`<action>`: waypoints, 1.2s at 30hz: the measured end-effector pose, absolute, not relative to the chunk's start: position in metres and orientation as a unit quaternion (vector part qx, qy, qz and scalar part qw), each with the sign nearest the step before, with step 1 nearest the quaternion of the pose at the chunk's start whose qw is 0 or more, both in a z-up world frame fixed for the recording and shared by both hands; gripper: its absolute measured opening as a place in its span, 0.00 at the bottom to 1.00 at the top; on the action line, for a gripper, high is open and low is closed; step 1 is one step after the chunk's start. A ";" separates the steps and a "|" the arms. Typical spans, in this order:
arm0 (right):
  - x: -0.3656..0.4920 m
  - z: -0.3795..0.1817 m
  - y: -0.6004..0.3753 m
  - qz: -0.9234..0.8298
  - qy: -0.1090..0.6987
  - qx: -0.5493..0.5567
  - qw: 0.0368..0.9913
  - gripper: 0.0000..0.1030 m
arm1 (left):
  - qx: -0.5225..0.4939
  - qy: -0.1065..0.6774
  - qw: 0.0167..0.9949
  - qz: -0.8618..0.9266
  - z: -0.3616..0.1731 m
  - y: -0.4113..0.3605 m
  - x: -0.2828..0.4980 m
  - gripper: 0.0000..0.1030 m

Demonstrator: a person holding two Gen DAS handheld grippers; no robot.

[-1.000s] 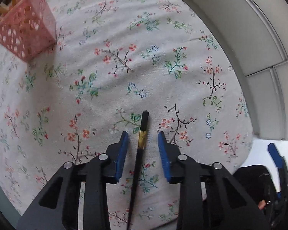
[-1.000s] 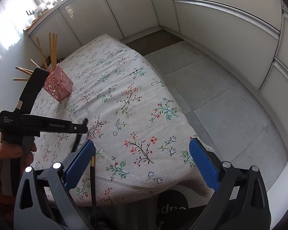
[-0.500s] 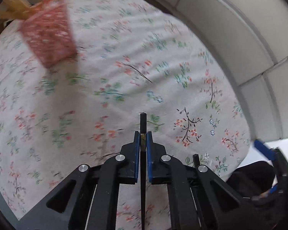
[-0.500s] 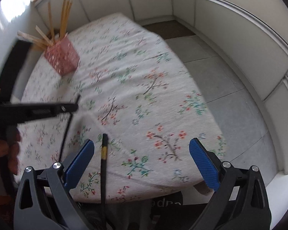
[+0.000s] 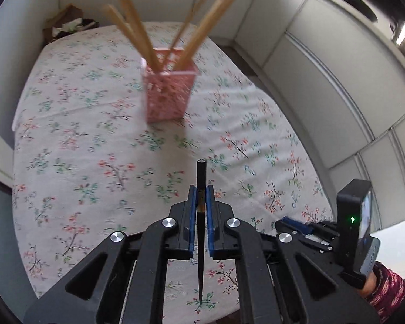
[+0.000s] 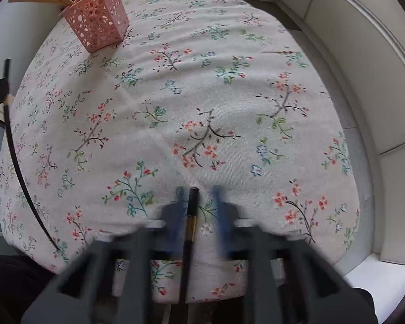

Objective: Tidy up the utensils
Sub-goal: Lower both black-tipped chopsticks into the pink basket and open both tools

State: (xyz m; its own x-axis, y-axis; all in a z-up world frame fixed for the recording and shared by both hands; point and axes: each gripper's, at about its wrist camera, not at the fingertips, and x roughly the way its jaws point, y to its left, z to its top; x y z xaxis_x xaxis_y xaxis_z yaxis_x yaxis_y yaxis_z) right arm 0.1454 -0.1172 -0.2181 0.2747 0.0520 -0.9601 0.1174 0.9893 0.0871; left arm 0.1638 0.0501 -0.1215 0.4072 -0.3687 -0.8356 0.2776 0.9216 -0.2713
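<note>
Left wrist view is showing the left gripper (image 5: 200,189) clamping a black chopstick (image 5: 201,171) near its thick end. The blue pads are pressing its sides, the blunt tip is poking out just beyond them, and the thin end is trailing back towards the near edge of the floral cloth (image 5: 81,162). Well beyond it, towards the far side, the pink basket (image 5: 168,94) is standing upright and holding a fan of wooden chopsticks (image 5: 137,27).

In the right wrist view the right gripper (image 6: 198,197) is looking smeared by blur. Its jaws have just been closing, with the second black chopstick (image 6: 192,208) lying between them at the near edge of the cloth. They are reading as closed on it, though the blur is hiding the actual contact.

Both sticks are looking light, stiff and glossy, so they are likely to swivel or slide in a loose pinch. The thick end by the gold band is offering the widest, flattest faces, and gripping there is leaving the long taper free to drop point-first into the basket. The basket itself is seeming light, and a sideways knock from a stick is likely to tip it.
</note>
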 end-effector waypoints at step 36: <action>0.154 0.041 -0.130 -0.001 0.168 0.138 0.976 0.07 | -0.117 0.264 0.943 -0.165 0.033 0.063 0.172 0.06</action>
